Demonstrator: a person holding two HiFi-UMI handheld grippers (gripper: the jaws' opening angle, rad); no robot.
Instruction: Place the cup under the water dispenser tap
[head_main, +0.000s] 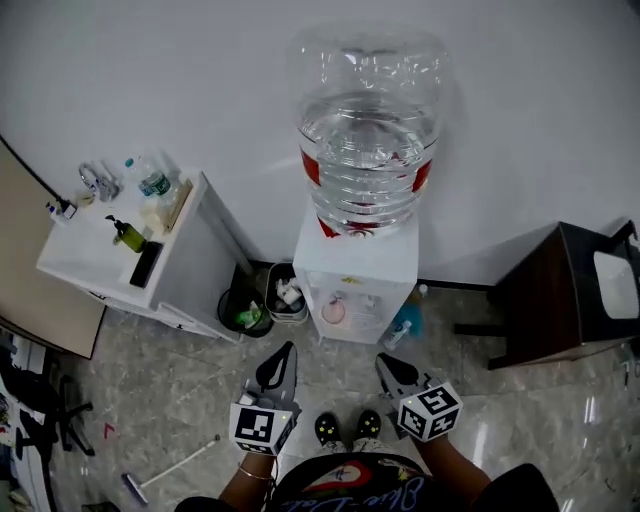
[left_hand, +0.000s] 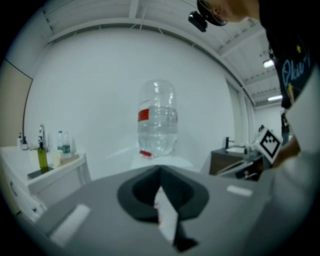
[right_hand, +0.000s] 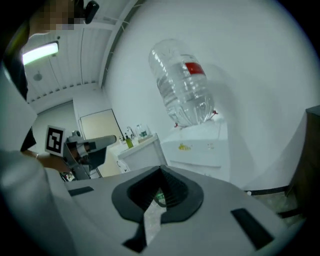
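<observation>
Several bottles (head_main: 150, 185) stand on a white sink cabinet (head_main: 190, 262) at the far left, with two bins (head_main: 262, 305) on the floor beside it. Next comes the water dispenser (head_main: 357, 262), topped by a part-full water jug (head_main: 368, 130). A pale pink round thing, seemingly the cup (head_main: 334, 312), sits in its front recess. Nearer the person, the left gripper (head_main: 286, 352) and the right gripper (head_main: 384, 362) point toward the dispenser, both clenched on nothing. A dark side table (head_main: 560, 290) stands at the right.
</observation>
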